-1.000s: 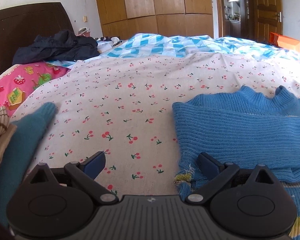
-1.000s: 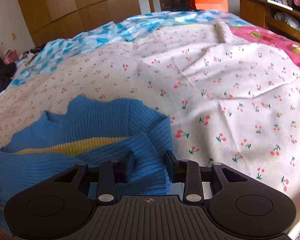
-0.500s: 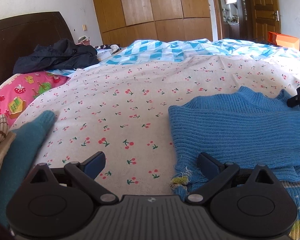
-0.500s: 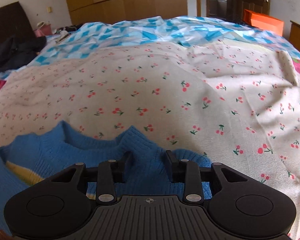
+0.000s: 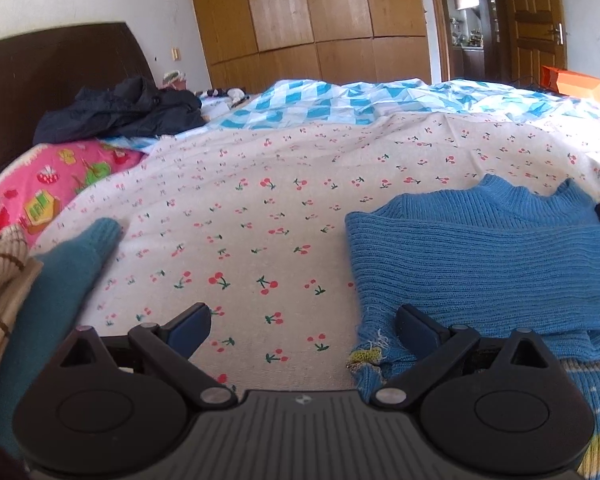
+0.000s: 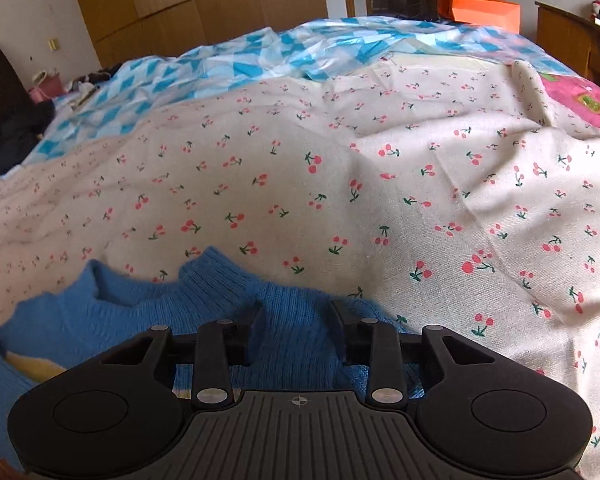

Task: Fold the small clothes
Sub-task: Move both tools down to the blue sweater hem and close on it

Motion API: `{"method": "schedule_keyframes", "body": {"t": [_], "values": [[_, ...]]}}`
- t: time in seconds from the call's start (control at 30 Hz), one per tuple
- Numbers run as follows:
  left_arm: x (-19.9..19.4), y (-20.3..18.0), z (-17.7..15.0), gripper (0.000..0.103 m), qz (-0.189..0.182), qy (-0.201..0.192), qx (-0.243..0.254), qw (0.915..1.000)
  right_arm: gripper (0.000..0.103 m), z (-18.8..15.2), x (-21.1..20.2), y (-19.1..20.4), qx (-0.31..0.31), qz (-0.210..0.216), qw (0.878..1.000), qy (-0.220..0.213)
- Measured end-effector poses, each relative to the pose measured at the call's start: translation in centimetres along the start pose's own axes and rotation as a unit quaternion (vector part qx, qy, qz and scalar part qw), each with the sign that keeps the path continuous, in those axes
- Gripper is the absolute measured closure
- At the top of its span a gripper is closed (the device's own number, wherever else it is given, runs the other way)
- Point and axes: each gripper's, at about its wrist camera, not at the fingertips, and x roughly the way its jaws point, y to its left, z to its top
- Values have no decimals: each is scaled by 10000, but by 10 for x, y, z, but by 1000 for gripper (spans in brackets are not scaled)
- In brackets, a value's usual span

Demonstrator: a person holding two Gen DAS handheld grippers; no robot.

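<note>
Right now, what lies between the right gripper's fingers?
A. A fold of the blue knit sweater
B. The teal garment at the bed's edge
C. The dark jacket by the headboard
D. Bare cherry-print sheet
A: in the right wrist view, the right gripper has bunched fabric of the blue knit sweater between its fingers, near the collar.

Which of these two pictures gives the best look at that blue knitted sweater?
The left wrist view: the blue sweater spreads across its right side, showing the ribbed body, collar and frayed hem. The right wrist view shows only its collar and shoulder, partly hidden behind the right gripper, with knit bunched between the fingers.
</note>
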Motion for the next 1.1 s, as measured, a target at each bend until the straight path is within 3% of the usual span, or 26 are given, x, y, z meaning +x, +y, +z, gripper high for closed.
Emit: {"method": "schedule_keyframes", "body": {"t": [0.1, 0.2, 0.33, 0.53, 0.7, 1.0, 1.1], "values": [[-10, -4, -1, 0, 62, -129, 283, 9995, 66, -3, -30, 5, 39, 196, 9995, -240], [-20, -3, -3, 0, -26, -12, 366, 9993, 66, -16, -62, 8, -172, 449, 9984, -296], [-37, -4, -4, 0, -214, 79, 354, 9991, 66, -42, -97, 6, -291, 695, 9971, -142], [-84, 6, -8, 0, -563, 99, 282, 9980, 65, -72, -143, -9, 26, 1196, 9927, 171], [-126, 45, -23, 0, -1177, 519, 115, 9916, 64, -100, -191, -18, -144, 1376, 9900, 264], [-163, 53, -48, 0, -1529, 1529, 624, 9743, 63, -162, -238, -38, -548, 1150, 9856, 1114], [-161, 44, -57, 9, -1561, 1856, 880, 9661, 63, -176, -240, -48, -510, 988, 9835, 1426]]}}
